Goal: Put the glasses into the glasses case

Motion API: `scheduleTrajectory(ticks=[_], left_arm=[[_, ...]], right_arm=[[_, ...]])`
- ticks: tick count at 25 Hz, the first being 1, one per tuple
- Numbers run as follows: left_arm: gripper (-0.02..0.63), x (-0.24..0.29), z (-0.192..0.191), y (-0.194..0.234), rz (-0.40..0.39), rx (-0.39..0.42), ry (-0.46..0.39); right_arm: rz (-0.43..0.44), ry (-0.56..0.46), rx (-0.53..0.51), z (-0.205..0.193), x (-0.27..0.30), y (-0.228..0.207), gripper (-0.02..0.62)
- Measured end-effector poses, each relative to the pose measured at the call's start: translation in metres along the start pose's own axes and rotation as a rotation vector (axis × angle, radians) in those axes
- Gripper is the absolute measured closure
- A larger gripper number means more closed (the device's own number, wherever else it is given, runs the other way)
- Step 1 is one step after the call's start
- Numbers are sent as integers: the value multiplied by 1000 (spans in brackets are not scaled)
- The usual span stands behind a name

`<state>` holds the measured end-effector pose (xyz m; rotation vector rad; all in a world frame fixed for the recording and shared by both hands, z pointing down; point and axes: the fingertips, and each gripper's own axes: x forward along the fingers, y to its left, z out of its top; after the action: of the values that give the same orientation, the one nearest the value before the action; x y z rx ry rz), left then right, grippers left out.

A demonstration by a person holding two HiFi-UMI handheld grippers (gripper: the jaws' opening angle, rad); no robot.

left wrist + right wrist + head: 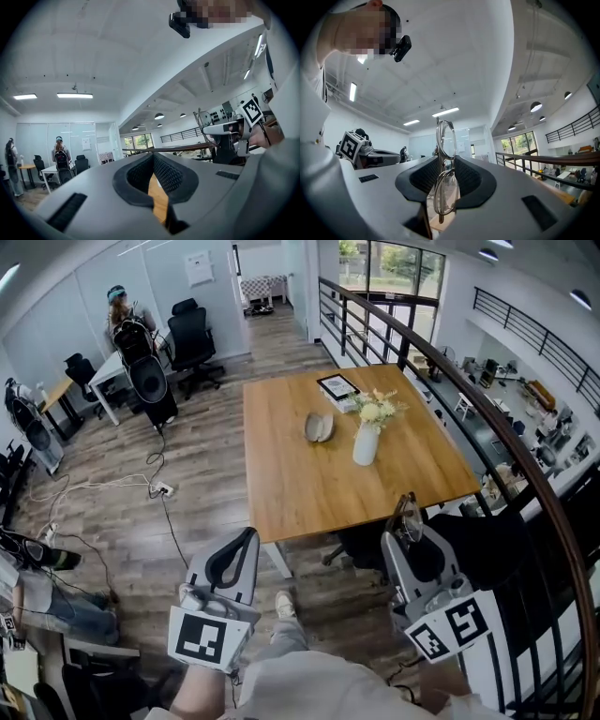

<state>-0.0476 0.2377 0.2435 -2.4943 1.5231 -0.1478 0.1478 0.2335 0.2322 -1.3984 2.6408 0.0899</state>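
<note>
The open grey glasses case (319,427) lies on the wooden table (281,474), left of a white vase. My right gripper (401,527) is shut on the thin metal-rimmed glasses (410,512), well short of the table's near right corner. In the right gripper view the glasses (446,140) stand on edge between the black pads (471,180), one lens above the other. My left gripper (248,538) hovers off the table's near edge, jaws together with nothing between them. Its pads (171,176) leave only a thin slit onto the wood.
A white vase of flowers (367,439) stands beside the case, with a framed picture (337,386) at the far edge. A dark railing (441,371) runs along the right, over a lower floor. Office chairs (192,338), a person (120,310) and floor cables (155,486) are to the left.
</note>
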Motion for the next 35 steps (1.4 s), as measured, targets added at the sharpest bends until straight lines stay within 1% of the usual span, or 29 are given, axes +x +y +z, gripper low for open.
scheduleTrajectory(ticks=[4,8,12,15,18,20,24,28,31,35], left_arm=[[591,32,-17,29,-17,10,50],[591,69,-28,61,-33,18,68],[591,96,-49,100,-46,9,96],[591,124,-57,139,-51,-4,102],[591,155,-65,184,-74,-4,99],[591,172,-72,203,-93,-7,103],[591,198,-76,222,-123,-23,101],[591,212,-88,237,-135,-32,106],[591,221,-96,244,-132,-43,108],[591,234,-103,253,-123,-82,114]], right_arm=[[-15,27,2,-18,49,-13,468],[-34,50,2,-26,98,-28,468],[-42,60,-6,-33,142,-36,468],[-69,82,-8,-39,186,-48,468],[-95,108,-8,-48,238,-53,468],[-113,121,-5,-54,260,-56,468],[-141,134,14,-63,292,-66,468],[-142,144,40,-75,316,-69,468],[-144,162,42,-82,327,-75,468],[-143,184,48,-92,344,-87,468]])
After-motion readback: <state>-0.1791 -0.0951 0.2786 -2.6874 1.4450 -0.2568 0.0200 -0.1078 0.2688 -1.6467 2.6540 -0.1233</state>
